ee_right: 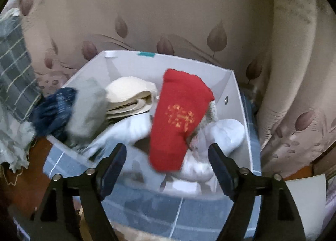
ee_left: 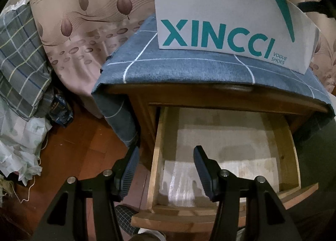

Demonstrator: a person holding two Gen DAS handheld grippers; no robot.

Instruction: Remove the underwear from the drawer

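Ahead of our right claw – released – red underwear lies in the box; our left claw gapes empty over the drawer.

The drawer is bare, matt wood with a pale, worn, faintly shiny lining paper; at its twelve o'clock, a soft matt blue cloth carries a smooth white cardboard shoebox. In the right wrist view the box holds cloth: a fuzzy red knit piece, and at its nine o'clock a cream fabric piece.
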